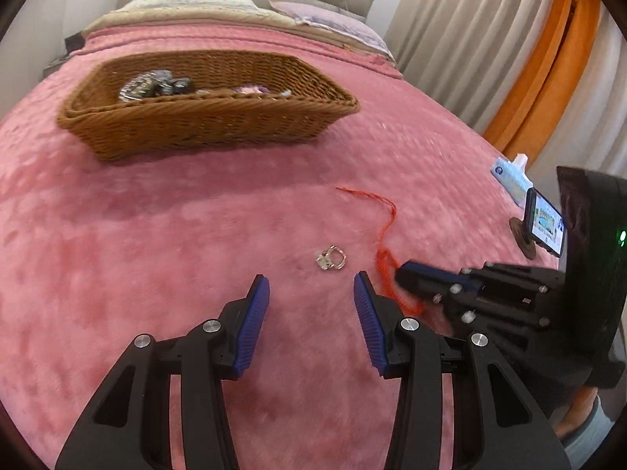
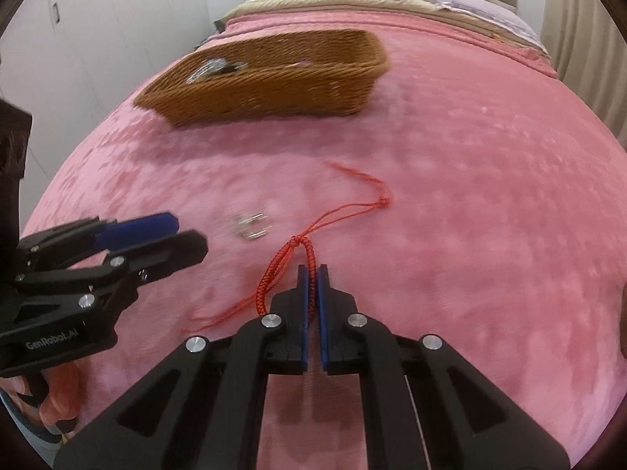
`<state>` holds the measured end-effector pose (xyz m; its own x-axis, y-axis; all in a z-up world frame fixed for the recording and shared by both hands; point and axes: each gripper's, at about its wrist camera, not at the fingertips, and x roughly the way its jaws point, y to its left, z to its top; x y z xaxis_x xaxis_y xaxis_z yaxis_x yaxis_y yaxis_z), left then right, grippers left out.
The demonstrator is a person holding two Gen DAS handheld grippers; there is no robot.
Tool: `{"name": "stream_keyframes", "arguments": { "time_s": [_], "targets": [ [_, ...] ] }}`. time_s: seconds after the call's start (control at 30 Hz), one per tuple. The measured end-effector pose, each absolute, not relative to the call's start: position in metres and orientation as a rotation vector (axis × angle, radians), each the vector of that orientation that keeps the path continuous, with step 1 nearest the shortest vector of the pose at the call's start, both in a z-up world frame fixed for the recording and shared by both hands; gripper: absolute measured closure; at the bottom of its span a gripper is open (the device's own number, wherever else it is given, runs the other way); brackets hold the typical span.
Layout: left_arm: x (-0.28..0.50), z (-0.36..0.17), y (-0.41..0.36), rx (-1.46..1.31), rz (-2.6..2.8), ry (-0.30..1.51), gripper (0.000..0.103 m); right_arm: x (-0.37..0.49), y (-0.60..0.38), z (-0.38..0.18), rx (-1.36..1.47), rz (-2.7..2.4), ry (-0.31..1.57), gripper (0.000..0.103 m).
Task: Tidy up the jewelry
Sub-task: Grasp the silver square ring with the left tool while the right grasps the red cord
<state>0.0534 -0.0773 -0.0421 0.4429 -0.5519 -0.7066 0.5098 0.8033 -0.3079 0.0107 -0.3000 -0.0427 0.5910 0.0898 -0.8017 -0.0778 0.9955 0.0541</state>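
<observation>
A red braided cord bracelet (image 2: pixel 274 274) lies on the pink bedspread, its loose ends trailing away; it also shows in the left wrist view (image 1: pixel 386 266). My right gripper (image 2: pixel 312 270) is shut on the braided part of it; in the left wrist view this gripper (image 1: pixel 403 272) comes in from the right. A small silver ring (image 1: pixel 331 258) lies just ahead of my left gripper (image 1: pixel 311 286), which is open and empty. The ring (image 2: pixel 252 227) appears blurred in the right wrist view, with the left gripper (image 2: pixel 184 235) to its left.
A brown wicker basket (image 1: pixel 203 117) with several jewelry pieces stands farther up the bed, also seen in the right wrist view (image 2: pixel 274 90). A phone on a stand (image 1: pixel 544 227) and a tissue pack (image 1: pixel 509 176) sit at the right edge. Pillows and curtains lie beyond.
</observation>
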Motion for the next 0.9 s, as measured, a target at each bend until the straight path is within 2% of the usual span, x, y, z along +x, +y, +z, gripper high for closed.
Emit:
{"name": "stream_keyframes", "arguments": {
  "time_s": [0.4,0.47,0.5,0.53,0.57,0.63,0.7,0.9],
  "targets": [
    [0.068,-0.050,-0.123,0.113,-0.627,0.891,0.063,0.031,-0.349,-0.037,0.053,0.119,0.902,0.100],
    [0.066,-0.051,-0.126,0.137,-0.622,0.884,0.068,0.031,-0.354,-0.039,0.096,0.138,0.915,0.099],
    [0.064,-0.051,-0.126,0.142,-0.626,0.881,0.073,0.030,-0.359,-0.040,0.121,0.137,0.918,0.098],
    [0.064,-0.051,-0.126,0.138,-0.636,0.881,0.083,0.029,-0.362,-0.040,0.138,0.140,0.916,0.094],
    [0.064,-0.052,-0.125,0.130,-0.647,0.886,0.084,0.027,-0.365,-0.040,0.163,0.149,0.909,0.091],
    [0.063,-0.052,-0.122,0.121,-0.653,0.882,0.088,0.021,-0.370,-0.036,0.187,0.149,0.883,0.073],
    [0.062,-0.052,-0.119,0.108,-0.656,0.875,0.090,0.017,-0.369,-0.031,0.190,0.146,0.861,0.060],
    [0.060,-0.048,-0.094,-0.028,-0.645,0.835,0.090,0.020,-0.352,-0.035,0.150,0.151,0.877,0.057]
  ]
}}
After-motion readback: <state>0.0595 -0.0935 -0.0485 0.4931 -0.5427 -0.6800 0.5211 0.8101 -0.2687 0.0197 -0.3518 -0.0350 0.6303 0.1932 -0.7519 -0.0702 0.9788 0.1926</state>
